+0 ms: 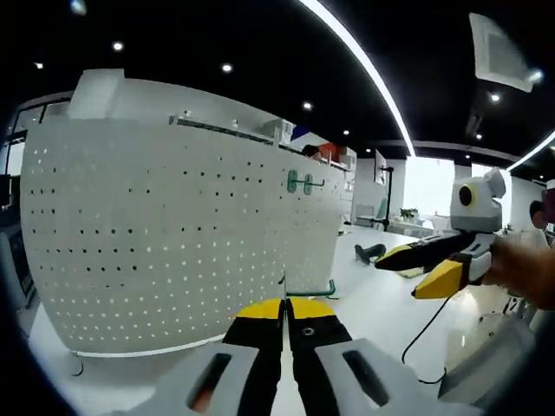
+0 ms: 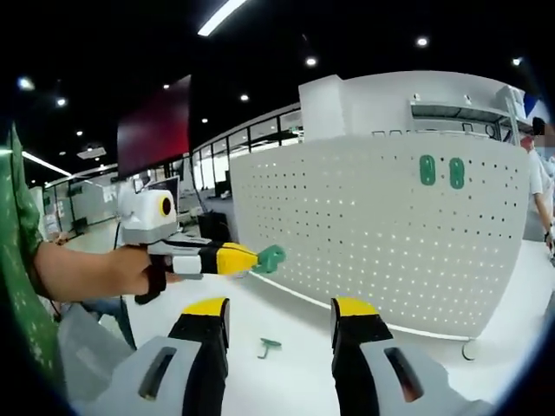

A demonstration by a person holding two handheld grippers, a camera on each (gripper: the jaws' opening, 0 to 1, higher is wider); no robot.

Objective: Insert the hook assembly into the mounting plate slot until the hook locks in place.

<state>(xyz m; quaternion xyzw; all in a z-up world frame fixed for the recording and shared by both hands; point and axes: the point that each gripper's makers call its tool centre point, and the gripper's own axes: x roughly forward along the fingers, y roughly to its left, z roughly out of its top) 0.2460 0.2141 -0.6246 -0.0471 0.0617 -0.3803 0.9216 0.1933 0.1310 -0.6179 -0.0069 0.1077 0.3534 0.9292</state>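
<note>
Hook (image 2: 270, 257), small and green, is sitting pinched in the left gripper (image 2: 251, 259) at nine o'clock of the right gripper view, short of the white pegboard (image 2: 373, 225). It is looking light, stiff and probably slick plastic, so gripping its flat base seems safest. The right gripper (image 2: 279, 325) is hanging wide and empty. Another hook (image 2: 268, 347) is lying on the table (image 2: 286, 321) at six o'clock.

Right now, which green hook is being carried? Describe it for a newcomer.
Start at the big white pegboard, then look left to the left gripper reaching in. The carried hook is pinched at its yellow tip, in the air; two mounted hooks sit on the board and a loose hook lies on the table.
</note>
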